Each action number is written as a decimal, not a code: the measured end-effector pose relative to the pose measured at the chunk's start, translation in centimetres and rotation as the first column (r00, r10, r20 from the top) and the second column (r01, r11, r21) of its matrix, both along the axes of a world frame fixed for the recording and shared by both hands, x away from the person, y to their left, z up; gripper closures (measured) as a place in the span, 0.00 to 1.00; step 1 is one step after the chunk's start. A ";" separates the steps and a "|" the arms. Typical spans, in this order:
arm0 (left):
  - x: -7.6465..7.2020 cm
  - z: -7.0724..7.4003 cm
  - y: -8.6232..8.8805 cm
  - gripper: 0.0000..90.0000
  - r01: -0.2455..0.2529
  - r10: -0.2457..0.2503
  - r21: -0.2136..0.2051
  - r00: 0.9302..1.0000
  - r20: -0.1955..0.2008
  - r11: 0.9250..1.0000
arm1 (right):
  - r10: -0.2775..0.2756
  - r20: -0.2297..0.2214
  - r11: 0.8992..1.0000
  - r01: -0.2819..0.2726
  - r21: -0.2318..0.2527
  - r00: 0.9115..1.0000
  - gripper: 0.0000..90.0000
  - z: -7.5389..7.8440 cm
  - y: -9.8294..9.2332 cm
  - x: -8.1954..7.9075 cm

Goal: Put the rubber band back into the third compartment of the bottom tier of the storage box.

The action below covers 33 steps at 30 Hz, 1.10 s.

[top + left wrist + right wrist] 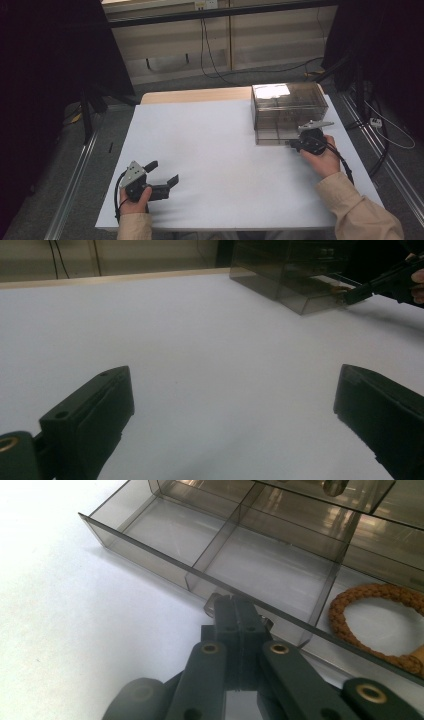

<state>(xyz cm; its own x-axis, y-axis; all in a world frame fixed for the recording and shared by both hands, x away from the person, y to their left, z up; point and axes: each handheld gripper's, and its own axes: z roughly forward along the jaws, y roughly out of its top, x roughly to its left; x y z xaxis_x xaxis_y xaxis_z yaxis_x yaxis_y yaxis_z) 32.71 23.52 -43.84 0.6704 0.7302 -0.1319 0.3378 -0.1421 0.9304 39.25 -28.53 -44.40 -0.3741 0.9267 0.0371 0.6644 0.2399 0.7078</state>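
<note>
A smoky clear drawer box [287, 107] stands at the table's far right, its bottom drawer [272, 136] pulled partly out. My right gripper [295, 144] is shut on the drawer's small clear knob [213, 605], jaws pressed together at the front wall [150, 555]. The right gripper view shows the gripper [235, 607] and a brown braided ring [372, 591] lying in one compartment beside other bare ones. My left gripper [163, 171] rests open on the white table near the front left, nothing between its jaws [232, 375]. Far off in the left gripper view are the box [280, 265] and right gripper [350, 294].
A white sheet [215, 150] covers the table, with a wooden strip [195, 95] showing at the far edge. Cables run along the floor behind and to the right. Dark curtains hang at both sides.
</note>
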 end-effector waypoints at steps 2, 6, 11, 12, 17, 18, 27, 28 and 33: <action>0.0 0.0 0.0 0.03 -0.001 0.001 -0.001 1.000 -0.001 1.000 | -0.001 0.000 1.000 0.001 0.000 1.000 1.00 0.0 0.0 0.0; 0.0 0.0 0.0 0.03 0.002 -0.002 0.003 1.000 0.001 1.000 | -0.002 -0.003 1.000 0.002 0.005 1.000 1.00 0.0 0.0 0.0; 0.0 0.0 0.1 0.03 -0.002 0.002 0.003 1.000 0.002 1.000 | -0.002 -0.006 1.000 0.002 0.004 1.000 1.00 0.0 0.0 0.1; 0.0 0.0 0.0 0.03 -0.002 0.002 0.002 1.000 0.001 1.000 | -0.003 -0.006 1.000 0.003 0.005 1.000 1.00 0.0 0.0 0.1; -0.1 0.0 0.0 0.03 -0.003 0.003 0.001 1.000 0.001 1.000 | -0.005 -0.007 1.000 0.005 0.005 1.000 1.00 0.0 0.0 0.1; -0.1 0.0 0.0 0.03 -0.001 0.001 0.002 1.000 0.000 1.000 | -0.006 -0.006 1.000 0.006 0.006 1.000 1.00 0.0 0.1 0.1; -0.1 0.0 0.1 0.03 -0.002 0.002 0.009 1.000 0.002 1.000 | -0.004 -0.001 1.000 0.004 -0.004 1.000 1.00 0.0 0.0 0.2; -0.1 0.0 0.1 0.03 -0.002 0.002 0.010 1.000 0.003 1.000 | -0.004 -0.001 1.000 0.004 -0.004 1.000 1.00 0.0 0.0 0.2; -0.1 0.0 0.1 0.03 0.002 -0.002 0.011 1.000 0.000 1.000 | -0.004 -0.001 1.000 0.004 -0.003 1.000 1.00 0.0 0.0 0.2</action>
<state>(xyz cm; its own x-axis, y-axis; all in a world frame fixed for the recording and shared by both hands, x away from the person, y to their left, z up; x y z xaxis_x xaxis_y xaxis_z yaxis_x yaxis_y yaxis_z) 32.60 23.60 -43.87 0.6721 0.7300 -0.1236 0.3374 -0.1534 0.9288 39.46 -28.54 -44.40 -0.3699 0.9284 0.0343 0.6662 0.2393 0.7064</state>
